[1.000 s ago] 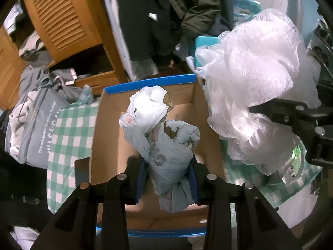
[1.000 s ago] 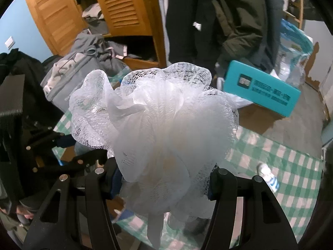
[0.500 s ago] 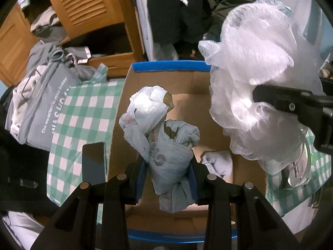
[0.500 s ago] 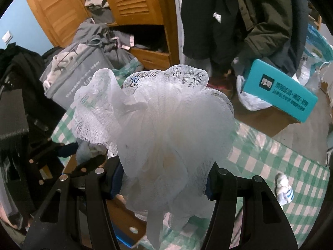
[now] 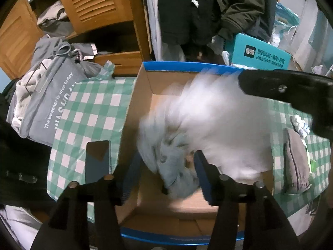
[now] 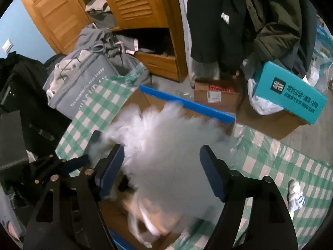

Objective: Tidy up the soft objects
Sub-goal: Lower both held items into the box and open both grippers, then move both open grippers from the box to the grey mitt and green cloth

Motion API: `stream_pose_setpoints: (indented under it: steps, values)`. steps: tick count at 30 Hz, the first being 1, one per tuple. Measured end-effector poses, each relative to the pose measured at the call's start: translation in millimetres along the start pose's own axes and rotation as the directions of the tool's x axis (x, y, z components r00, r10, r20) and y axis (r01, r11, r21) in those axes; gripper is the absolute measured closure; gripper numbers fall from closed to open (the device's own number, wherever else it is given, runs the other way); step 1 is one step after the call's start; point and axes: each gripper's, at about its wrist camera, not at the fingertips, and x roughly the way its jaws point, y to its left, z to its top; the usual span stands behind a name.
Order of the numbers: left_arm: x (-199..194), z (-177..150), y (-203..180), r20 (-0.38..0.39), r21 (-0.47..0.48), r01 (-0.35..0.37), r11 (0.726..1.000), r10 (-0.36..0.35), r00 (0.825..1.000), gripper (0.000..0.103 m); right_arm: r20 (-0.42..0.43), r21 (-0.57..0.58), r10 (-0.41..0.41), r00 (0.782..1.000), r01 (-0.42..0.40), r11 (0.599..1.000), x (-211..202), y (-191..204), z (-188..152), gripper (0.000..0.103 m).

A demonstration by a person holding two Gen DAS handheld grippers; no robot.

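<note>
cardboard box (image 5: 143, 95) on checked cloth (image 5: 87, 112), phone (image 5: 97, 158) beside

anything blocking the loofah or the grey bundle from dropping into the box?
Nothing visible. Both grippers' jaws are opening over the cardboard box; the blurred white mesh loofah and grey cloth bundle are already inside its open top. The box floor below looks bare.

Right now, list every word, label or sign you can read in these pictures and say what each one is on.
"The weather is nice today": white print on the grey bag, left of the cardboard box.
Larger white letters under that line on the grey bag: partly hidden, not readable.
White logo and rows of characters on the teal box: too small to read.
Label on the brown carton: too small to read.
</note>
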Motion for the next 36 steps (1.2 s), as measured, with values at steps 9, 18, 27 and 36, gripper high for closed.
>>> stream_pose_setpoints:
  steps: [9, 18, 27, 36]
  values:
    - [-5, 0, -2, 0.019, 0.009, -0.011, 1.000, 0.011, 1.000, 0.033, 0.002, -0.003, -0.022, 1.000, 0.022, 1.000, -12, -6, -4, 0.021]
    - [-20, 2, -26, 0.050, 0.059, 0.000, 0.998, -0.003, 0.999, 0.028, -0.021, 0.030, -0.049, 0.999, 0.050, 0.998, -23, -30, -25, 0.021]
    - [-34, 3, -58, 0.067, 0.128, 0.030, 0.991, -0.039, 0.997, 0.028, -0.023, 0.087, -0.074, 0.997, 0.076, 0.993, -44, -64, -47, 0.021]
    - [-48, 4, -93, 0.090, 0.194, 0.042, 0.980, -0.061, 0.994, 0.027, -0.017, 0.140, -0.100, 0.995, 0.102, 0.985, -65, -95, -68, 0.021]
